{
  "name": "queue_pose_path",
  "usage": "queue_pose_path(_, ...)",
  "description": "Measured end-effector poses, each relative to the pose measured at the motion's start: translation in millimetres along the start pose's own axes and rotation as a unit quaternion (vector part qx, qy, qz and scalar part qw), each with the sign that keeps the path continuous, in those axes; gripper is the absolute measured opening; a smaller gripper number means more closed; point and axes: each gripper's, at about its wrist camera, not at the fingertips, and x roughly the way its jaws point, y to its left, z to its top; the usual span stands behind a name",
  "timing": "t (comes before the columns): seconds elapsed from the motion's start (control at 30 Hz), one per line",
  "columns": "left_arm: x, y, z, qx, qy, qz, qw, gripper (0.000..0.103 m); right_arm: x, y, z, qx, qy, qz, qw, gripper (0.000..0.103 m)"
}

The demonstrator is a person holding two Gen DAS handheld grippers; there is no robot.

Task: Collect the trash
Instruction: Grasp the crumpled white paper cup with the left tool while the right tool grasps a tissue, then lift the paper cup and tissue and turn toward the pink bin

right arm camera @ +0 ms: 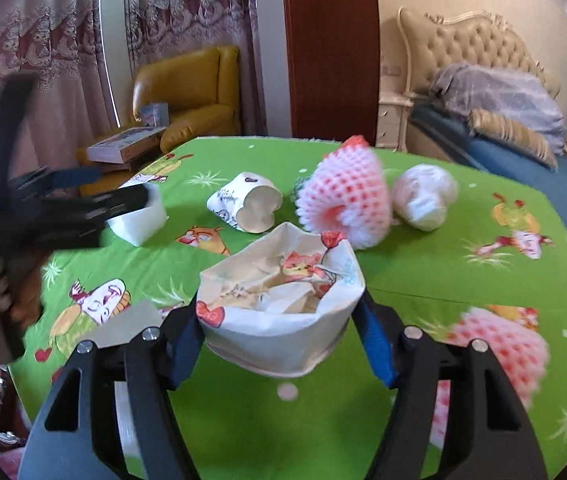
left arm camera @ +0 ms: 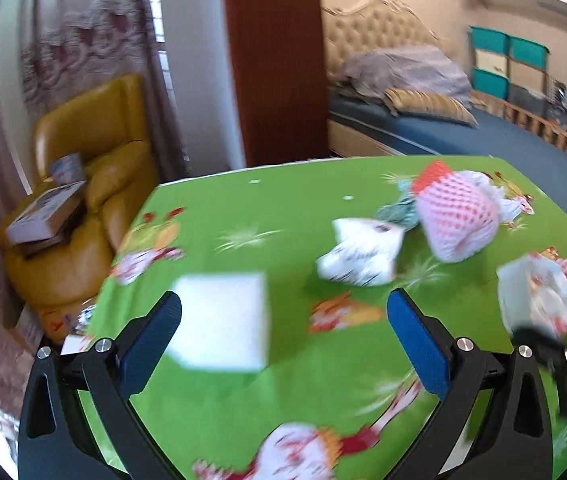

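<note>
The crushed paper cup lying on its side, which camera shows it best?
The right wrist view: the crushed paper cup is fairly sharp, its open mouth facing the camera. The left wrist view shows it only as a motion-blurred white shape.

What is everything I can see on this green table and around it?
Paper bag: one, cream with cartoon print, gripped between the right fingers.
White cup: one, near side of table, by the left fingers.
Crushed paper cup: one, white with print, mid table.
Foam fruit nets: two, pink and white; one mid table, one at the near right edge.
Crumpled wad: one, white, right of the far net.
Tablecloth: green, cartoon print.
Armchair: yellow, behind table, holding boxes.
Bed: blue sheet, tufted headboard.
Left gripper: black, blue pads, open.
Right gripper: black, closed on the bag.
</note>
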Motion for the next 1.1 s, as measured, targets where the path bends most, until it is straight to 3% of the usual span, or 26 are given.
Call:
queue_pose_path(0.13,42.4,-27.0,22.4,0.025,0.033,-0.034,0.9986,0.096,-20.6,-7.6,-9.1,-0.005,-0.018,-0.021,1.000,0.067)
queue_pose_path(0.3,93.2,-47.4,35.0,0.041,0.074,-0.030,0.9959,0.095,-30.9,-16.9,-16.6,0.008,-0.025,-0.025,0.999,0.067)
queue_pose_path(0.43,124.0,-56.5,35.0,0.048,0.108,-0.042,0.9921,0.079,-30.3,-22.0,-18.9,0.016,-0.026,-0.026,0.999,0.067)
queue_pose_path(0.47,128.6,-59.6,33.8,0.051,0.113,-0.046,0.9913,0.069,-29.7,-21.9,-19.5,0.018,-0.026,-0.025,0.999,0.067)
queue_pose_path(0.5,128.8,-61.7,32.1,0.053,0.110,-0.047,0.9914,0.068,-29.7,-22.5,-19.8,0.019,-0.026,-0.025,0.999,0.067)
queue_pose_path(0.67,93.1,-60.9,22.4,0.071,0.048,-0.037,0.9956,0.065,-35.8,-22.5,-23.4,0.015,-0.033,-0.032,0.999,0.067)
queue_pose_path(0.83,25.9,-41.2,12.6,0.041,-0.026,-0.025,0.9985,0.065,-45.2,-24.5,-26.0,0.022,-0.044,-0.037,0.998,0.067)
queue_pose_path(1.1,-66.1,-37.2,-24.6,0.016,-0.082,-0.037,0.9958,0.066,-73.0,-15.0,-28.7,0.008,-0.071,-0.056,0.996,0.067)
